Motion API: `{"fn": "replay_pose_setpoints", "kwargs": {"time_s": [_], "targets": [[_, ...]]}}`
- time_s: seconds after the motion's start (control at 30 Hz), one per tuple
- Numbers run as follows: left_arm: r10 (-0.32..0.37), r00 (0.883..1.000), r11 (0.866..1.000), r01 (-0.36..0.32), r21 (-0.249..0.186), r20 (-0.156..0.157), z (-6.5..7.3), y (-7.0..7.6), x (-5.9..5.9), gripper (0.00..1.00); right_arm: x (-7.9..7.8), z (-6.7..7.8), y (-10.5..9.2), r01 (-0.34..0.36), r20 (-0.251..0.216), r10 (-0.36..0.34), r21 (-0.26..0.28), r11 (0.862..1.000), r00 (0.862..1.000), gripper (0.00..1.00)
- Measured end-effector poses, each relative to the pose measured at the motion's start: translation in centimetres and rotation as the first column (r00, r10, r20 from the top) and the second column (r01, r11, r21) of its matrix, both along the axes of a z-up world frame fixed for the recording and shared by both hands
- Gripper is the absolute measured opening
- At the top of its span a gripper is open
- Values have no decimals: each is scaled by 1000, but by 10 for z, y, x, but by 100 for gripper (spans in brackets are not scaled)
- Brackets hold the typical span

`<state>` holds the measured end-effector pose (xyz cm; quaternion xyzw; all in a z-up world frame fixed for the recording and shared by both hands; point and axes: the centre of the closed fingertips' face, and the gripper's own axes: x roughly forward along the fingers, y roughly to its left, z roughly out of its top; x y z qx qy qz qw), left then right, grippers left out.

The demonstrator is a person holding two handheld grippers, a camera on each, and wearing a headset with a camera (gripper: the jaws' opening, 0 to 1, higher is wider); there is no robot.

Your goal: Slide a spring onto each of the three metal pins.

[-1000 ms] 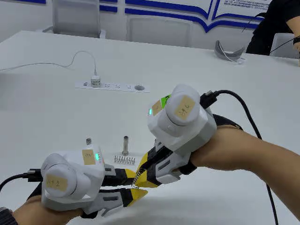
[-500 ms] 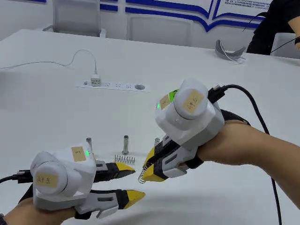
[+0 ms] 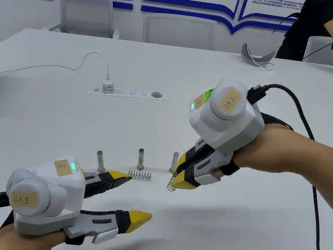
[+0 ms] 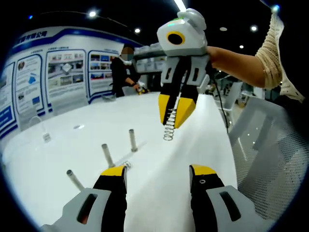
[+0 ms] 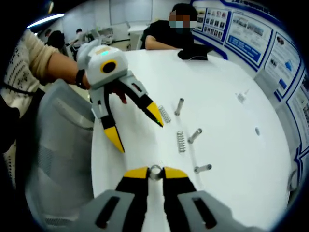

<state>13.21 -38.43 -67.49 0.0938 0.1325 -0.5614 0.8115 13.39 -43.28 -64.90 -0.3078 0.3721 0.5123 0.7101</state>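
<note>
Three short metal pins stand upright in a row on the white table: left pin (image 3: pixel 100 157), middle pin (image 3: pixel 140 156), right pin (image 3: pixel 174 161). My right gripper (image 3: pixel 178 182) is shut on a small spring (image 3: pixel 170 184), which hangs from its yellow tips just in front of the right pin. The left gripper view shows that spring (image 4: pixel 168 128) dangling above the table. My left gripper (image 3: pixel 136 197) stands open and holds nothing, near the table's front, left of the right gripper. Two loose springs (image 5: pixel 165 114) (image 5: pixel 180 141) lie on the table by the pins.
A white power strip (image 3: pixel 125 94) with a plugged-in adapter and cable lies farther back on the table. A grey curved object (image 3: pixel 257 55) sits at the far right. A seated person (image 5: pixel 179 30) is at the table's far side.
The left gripper has drawn back to the left, away from the spring. The right gripper has carried the spring to the right, toward the right pin.
</note>
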Motion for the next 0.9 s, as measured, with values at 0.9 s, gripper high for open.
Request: {"fn": "replay_pose_setpoints", "kwargs": {"time_s": [0.9], "targets": [[135, 991, 991, -135, -6, 8, 4, 48, 6, 63, 43, 14, -25, 66, 38, -64, -49, 997, 997, 12]]}}
